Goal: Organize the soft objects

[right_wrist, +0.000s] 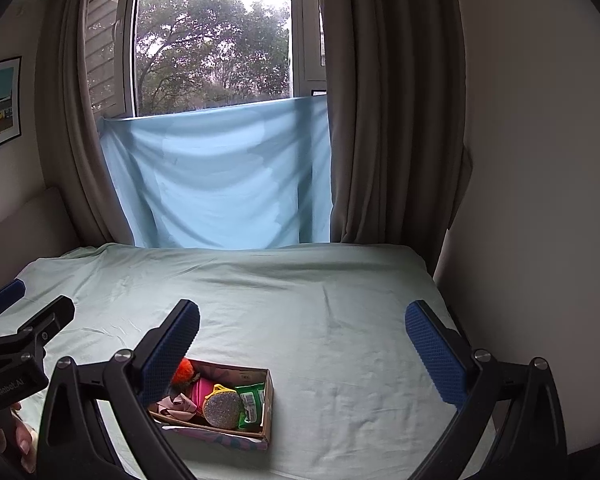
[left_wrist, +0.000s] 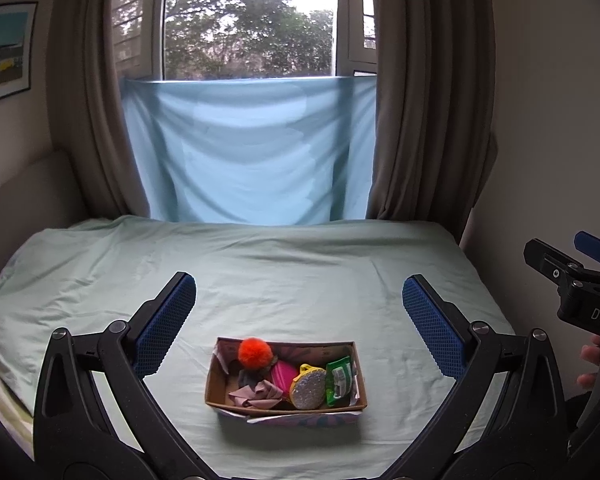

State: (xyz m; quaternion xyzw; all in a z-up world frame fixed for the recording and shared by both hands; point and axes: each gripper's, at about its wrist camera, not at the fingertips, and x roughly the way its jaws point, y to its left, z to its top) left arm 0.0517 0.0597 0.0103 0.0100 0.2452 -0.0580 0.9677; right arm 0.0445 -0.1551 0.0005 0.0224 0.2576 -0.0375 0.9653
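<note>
both tongs [left_wrist: 299, 304] [right_wrist: 302, 330] gape above the box [left_wrist: 220, 390], perhaps cardboard.

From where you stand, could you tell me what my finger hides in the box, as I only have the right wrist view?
Observer: The left wrist view shows the whole cardboard box; a round orange pompom sits at its far left corner.
Operator: Thank you. Is the left hand-held gripper open?
Observer: Yes, the left hand-held gripper is wide open and holds nothing.
Operator: And what lies by the pompom?
Observer: A grey fabric piece lies just in front of it.
</note>
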